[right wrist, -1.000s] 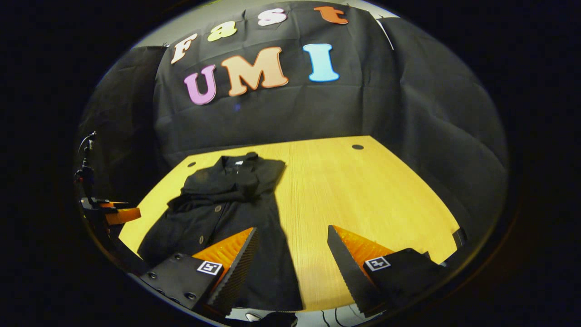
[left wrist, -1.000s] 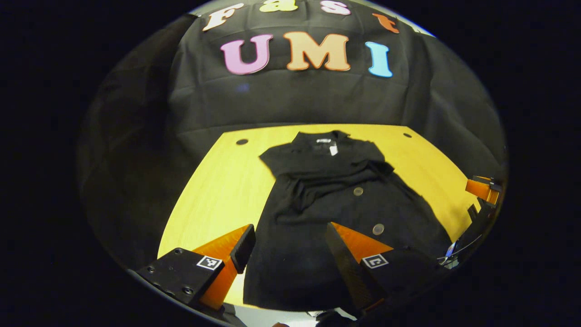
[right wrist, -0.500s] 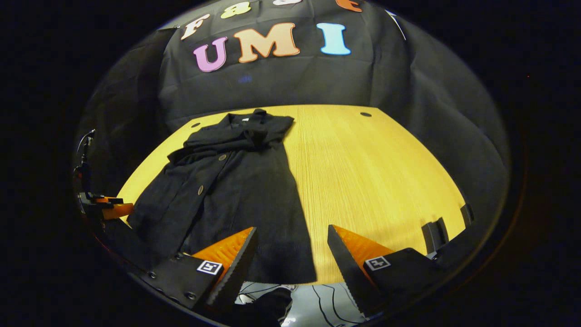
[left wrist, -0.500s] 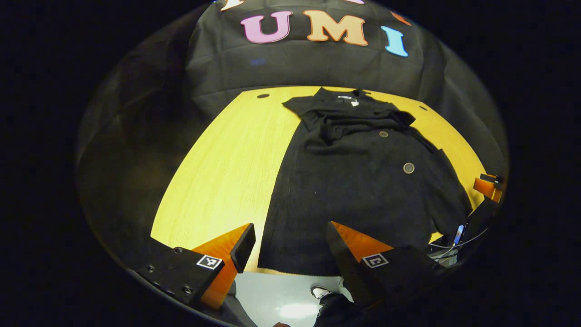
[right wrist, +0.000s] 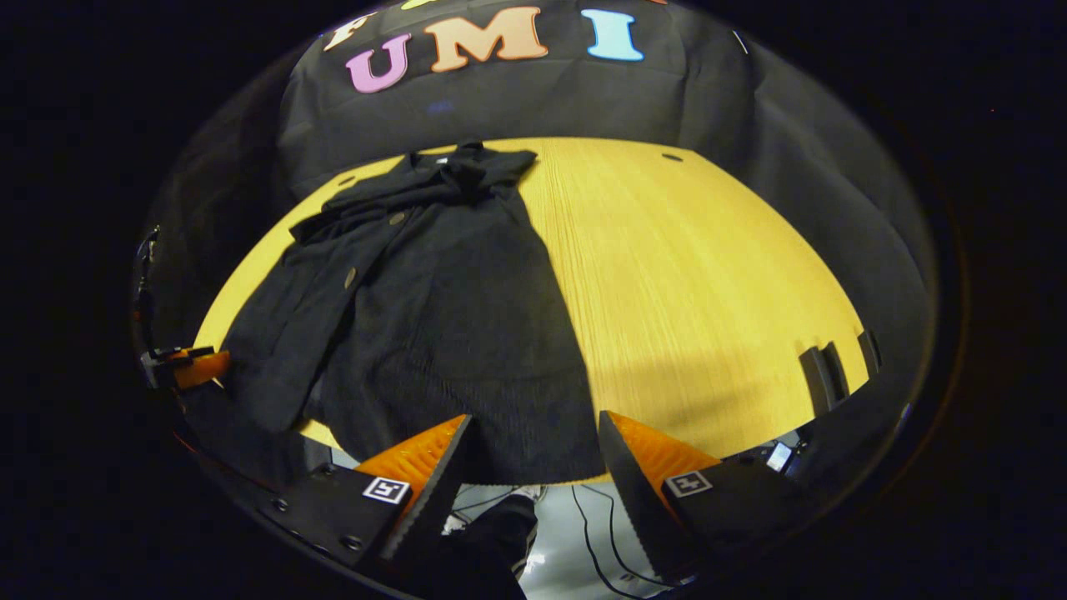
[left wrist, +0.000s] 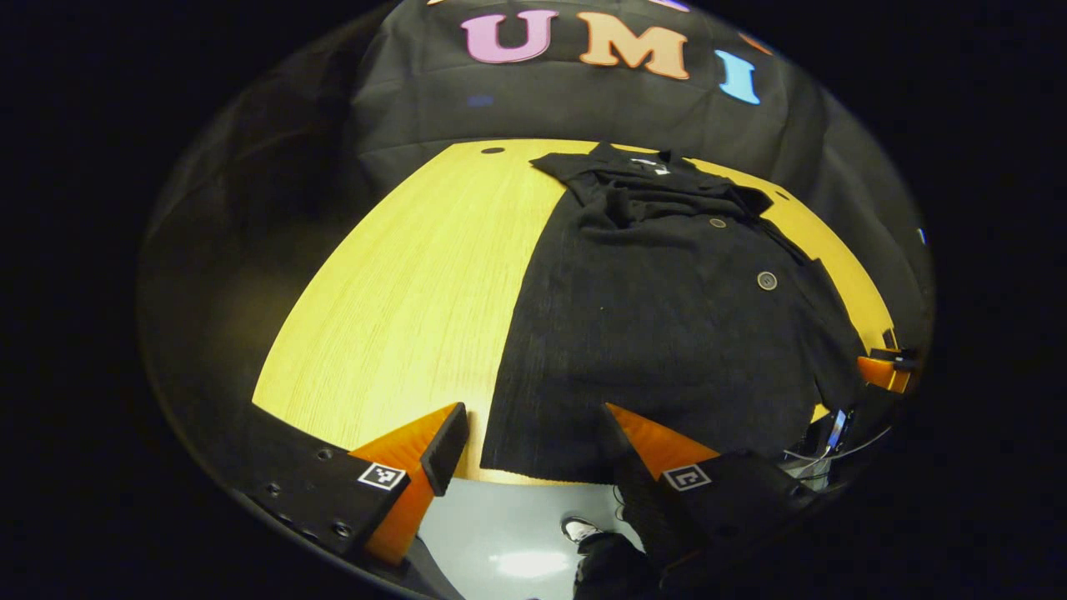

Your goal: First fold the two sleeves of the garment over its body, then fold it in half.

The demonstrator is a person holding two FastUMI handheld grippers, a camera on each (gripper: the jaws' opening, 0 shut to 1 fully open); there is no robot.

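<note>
A black buttoned garment (left wrist: 658, 317) lies flat on the yellow wooden table (left wrist: 400, 283), collar at the far end and hem at the near edge. Its sleeves are bunched across the chest just below the collar. My left gripper (left wrist: 531, 421) hovers open over the hem's left corner, nothing between its fingers. In the right gripper view the garment (right wrist: 433, 300) spreads over the table's (right wrist: 692, 275) left half, and my right gripper (right wrist: 533, 429) hangs open above the hem's right part. Each gripper appears at the rim of the other's view: the right gripper (left wrist: 884, 371) and the left gripper (right wrist: 187, 367).
Grey floor shows below the table's near edge, with a shoe (left wrist: 579, 529) and cables (right wrist: 583, 517). Small round holes (left wrist: 493, 150) (right wrist: 671, 157) mark the table's far corners. Two dark clips (right wrist: 821, 379) sit on its right edge. Black cloth walls surround the table.
Both grippers have drawn back toward the table's near edge, so the hem, the table edge and the floor have come into sight. The garment lies as before. Both stay open.
</note>
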